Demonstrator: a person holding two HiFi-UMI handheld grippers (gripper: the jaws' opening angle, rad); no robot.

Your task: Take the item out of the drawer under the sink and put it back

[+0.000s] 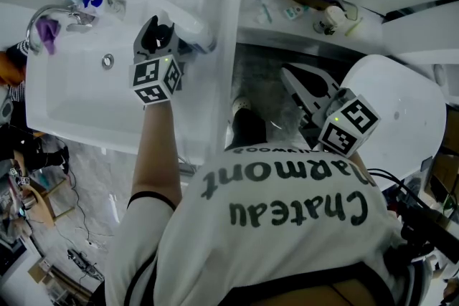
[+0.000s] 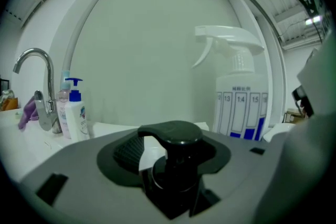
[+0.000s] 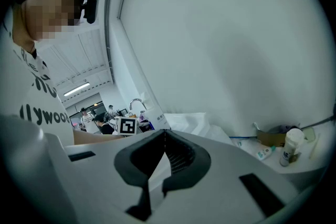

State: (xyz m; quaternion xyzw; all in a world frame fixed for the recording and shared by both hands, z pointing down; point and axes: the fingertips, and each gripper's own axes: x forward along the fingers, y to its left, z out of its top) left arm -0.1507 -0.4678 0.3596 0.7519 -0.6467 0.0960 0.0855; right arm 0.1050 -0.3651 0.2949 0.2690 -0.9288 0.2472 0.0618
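Fingers, left gripper (image 2: 152, 150): apart, empty, spray bottle (image 2: 241, 93) near | right gripper (image 3: 164, 135): together, empty

the head view looks steeply down over the person onto the sink (image 1: 79, 97). the left gripper view sits low, close to the spray bottle (image 2: 241, 107), facing the wall. the right gripper view stands farther off; all share the faucet (image 1: 44, 8).

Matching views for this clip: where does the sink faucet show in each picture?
Head view: faucet, upper left.
Left gripper view: faucet, far left.
Right gripper view: faucet, small, left of centre.
Shared landmark: blue-capped pump bottle beside it, head and left gripper views only.
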